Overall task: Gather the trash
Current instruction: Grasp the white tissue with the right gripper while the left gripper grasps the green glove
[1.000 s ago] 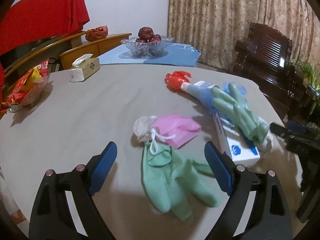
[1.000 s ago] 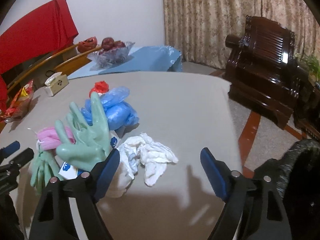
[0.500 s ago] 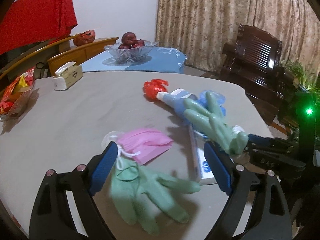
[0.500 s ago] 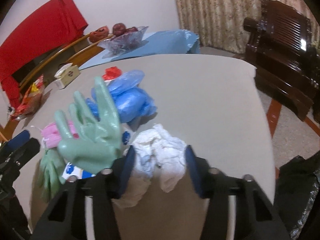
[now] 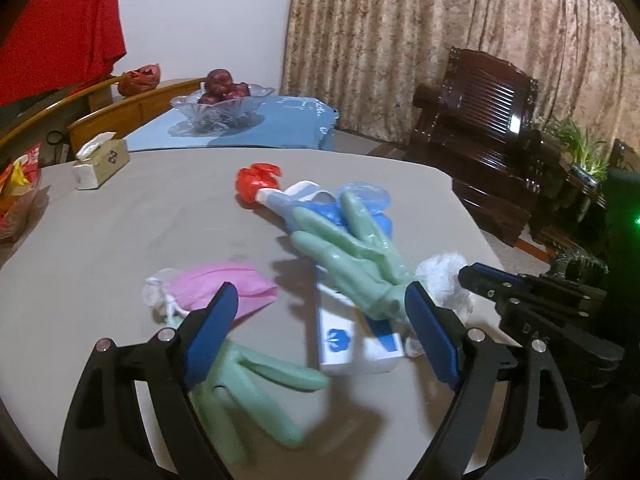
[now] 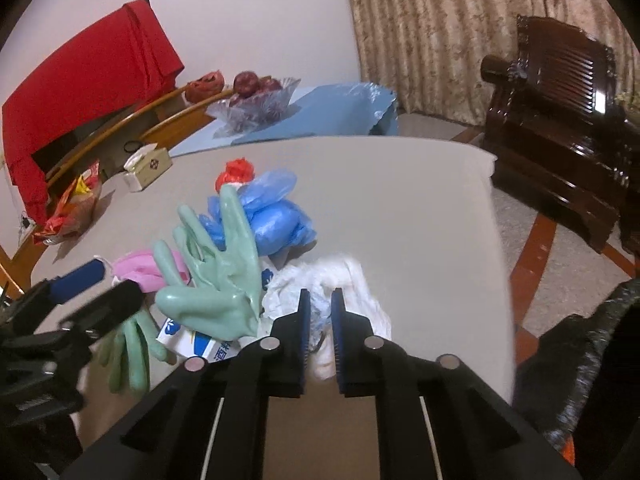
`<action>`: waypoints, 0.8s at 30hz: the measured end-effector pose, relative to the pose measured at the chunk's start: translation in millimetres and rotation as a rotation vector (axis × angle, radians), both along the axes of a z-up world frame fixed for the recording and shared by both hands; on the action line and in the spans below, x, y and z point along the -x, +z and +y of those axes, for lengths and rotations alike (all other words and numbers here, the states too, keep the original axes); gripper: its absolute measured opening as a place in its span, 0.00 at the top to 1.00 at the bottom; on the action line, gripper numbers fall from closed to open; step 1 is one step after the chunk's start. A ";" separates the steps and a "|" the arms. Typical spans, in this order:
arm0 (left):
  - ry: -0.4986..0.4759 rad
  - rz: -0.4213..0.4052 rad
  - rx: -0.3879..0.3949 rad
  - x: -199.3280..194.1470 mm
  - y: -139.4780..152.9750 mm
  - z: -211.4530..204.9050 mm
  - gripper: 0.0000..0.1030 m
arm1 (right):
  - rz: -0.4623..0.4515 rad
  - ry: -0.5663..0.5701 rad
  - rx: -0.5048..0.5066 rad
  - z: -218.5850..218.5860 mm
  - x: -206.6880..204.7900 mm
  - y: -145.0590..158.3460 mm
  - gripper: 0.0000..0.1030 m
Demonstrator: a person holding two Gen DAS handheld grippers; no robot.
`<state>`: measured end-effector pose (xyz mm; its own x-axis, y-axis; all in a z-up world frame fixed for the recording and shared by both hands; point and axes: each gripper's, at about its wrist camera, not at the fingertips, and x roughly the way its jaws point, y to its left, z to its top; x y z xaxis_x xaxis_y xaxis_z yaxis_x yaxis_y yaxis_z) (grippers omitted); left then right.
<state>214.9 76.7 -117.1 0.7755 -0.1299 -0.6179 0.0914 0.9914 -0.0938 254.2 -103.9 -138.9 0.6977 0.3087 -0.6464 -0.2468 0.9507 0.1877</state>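
My right gripper (image 6: 320, 304) is shut on a crumpled white wad (image 6: 356, 280) on the grey table (image 6: 400, 200). Left of the wad, a puffed-up green glove (image 6: 216, 276) rests on a white box (image 5: 356, 344), with blue plastic (image 6: 276, 216) and a red scrap (image 5: 256, 180) behind it. My left gripper (image 5: 322, 300) hovers above a flat green glove (image 5: 256, 392) and a pink mask (image 5: 228, 288). Its jaws stand wide, closing a little, and hold nothing.
A black bag (image 6: 580, 360) hangs off the table's right edge. A tissue box (image 5: 102, 158), a snack packet (image 5: 16, 192) and a glass fruit bowl (image 5: 222, 104) stand at the far left. Dark wooden chairs (image 5: 480, 120) are on the right.
The right gripper has closed from wide open onto the white wad. The left gripper has slid right, so the flat green glove and pink mask now sit at its left finger.
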 end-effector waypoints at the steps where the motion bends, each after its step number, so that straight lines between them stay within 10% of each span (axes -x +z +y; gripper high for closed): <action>1: -0.006 0.004 0.001 -1.9 -1.4 -2.9 0.20 | -0.013 -0.012 0.014 -2.0 2.7 3.5 0.93; 8: -0.024 0.039 0.025 -23.3 -12.2 -17.8 0.26 | -0.002 -0.024 0.007 -12.9 0.4 4.8 0.93; 14: -0.093 0.081 0.095 -39.4 -21.6 -22.9 0.70 | 0.016 -0.027 0.019 -11.9 -3.9 -3.9 0.89; 18: -0.113 0.078 0.120 -37.9 -23.1 -23.4 0.82 | 0.023 -0.031 0.008 -15.0 -4.8 -8.0 0.60; 24: -0.109 0.074 0.136 -28.8 -22.7 -15.4 0.85 | 0.052 -0.016 0.005 -7.8 -16.8 -18.5 0.45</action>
